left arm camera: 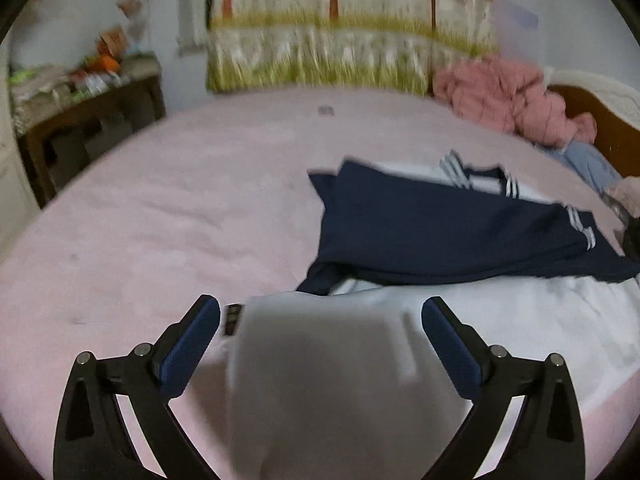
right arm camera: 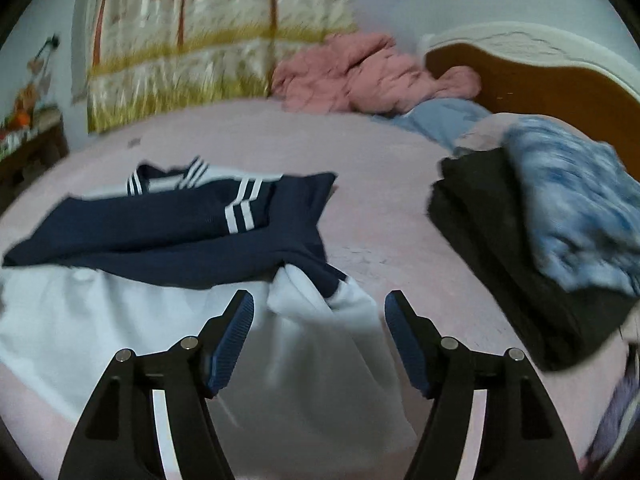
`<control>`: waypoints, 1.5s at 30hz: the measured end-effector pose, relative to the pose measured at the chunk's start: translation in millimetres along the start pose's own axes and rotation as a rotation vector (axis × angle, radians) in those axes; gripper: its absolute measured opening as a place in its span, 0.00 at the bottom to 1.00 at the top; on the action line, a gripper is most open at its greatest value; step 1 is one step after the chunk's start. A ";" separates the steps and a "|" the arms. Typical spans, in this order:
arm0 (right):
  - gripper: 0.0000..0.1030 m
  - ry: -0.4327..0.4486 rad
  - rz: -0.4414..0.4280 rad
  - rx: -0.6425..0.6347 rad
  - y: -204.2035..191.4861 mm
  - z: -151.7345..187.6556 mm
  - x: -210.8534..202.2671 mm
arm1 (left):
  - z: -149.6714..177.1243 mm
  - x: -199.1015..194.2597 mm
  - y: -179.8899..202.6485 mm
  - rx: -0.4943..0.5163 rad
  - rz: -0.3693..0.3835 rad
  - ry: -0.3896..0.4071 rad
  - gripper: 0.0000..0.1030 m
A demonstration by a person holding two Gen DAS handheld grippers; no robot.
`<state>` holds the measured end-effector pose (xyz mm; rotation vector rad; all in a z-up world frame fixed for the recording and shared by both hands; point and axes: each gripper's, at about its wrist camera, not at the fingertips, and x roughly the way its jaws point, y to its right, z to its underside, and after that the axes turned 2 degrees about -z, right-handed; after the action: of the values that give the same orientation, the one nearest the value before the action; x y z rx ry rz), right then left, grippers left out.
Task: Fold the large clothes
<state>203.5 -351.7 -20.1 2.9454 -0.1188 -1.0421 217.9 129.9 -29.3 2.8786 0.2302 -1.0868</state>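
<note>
A wide pink bed sheet (left arm camera: 168,208) carries the white garment with navy sleeves and white stripes (right arm camera: 168,224), sleeves folded across its far half. Near it, the left gripper (left arm camera: 320,320) gapes wide over white cloth (blurred), the right gripper (right arm camera: 320,312) stands open, pads clear.

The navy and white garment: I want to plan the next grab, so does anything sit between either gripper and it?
Nothing visible does. The garment's white cloth lies directly between the open fingers of the left gripper and the right gripper. The dark folded pile sits apart, off to the right.
</note>
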 end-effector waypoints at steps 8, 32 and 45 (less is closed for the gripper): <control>0.05 0.230 0.011 0.059 -1.4 37.2 -53.6 | 47.8 -47.3 5.7 0.014 0.099 0.203 0.13; 0.81 0.299 0.108 -0.013 4.0 38.3 -91.8 | 43.6 -91.5 30.6 0.131 0.030 0.352 0.99; 0.98 0.156 -0.153 -0.294 -101.8 75.5 -108.3 | 87.7 -104.4 109.4 0.401 0.139 0.249 1.00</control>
<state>78.8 -241.0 -14.9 2.7831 0.2445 -0.7605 100.7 0.2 -26.2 3.3206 -0.2023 -0.8300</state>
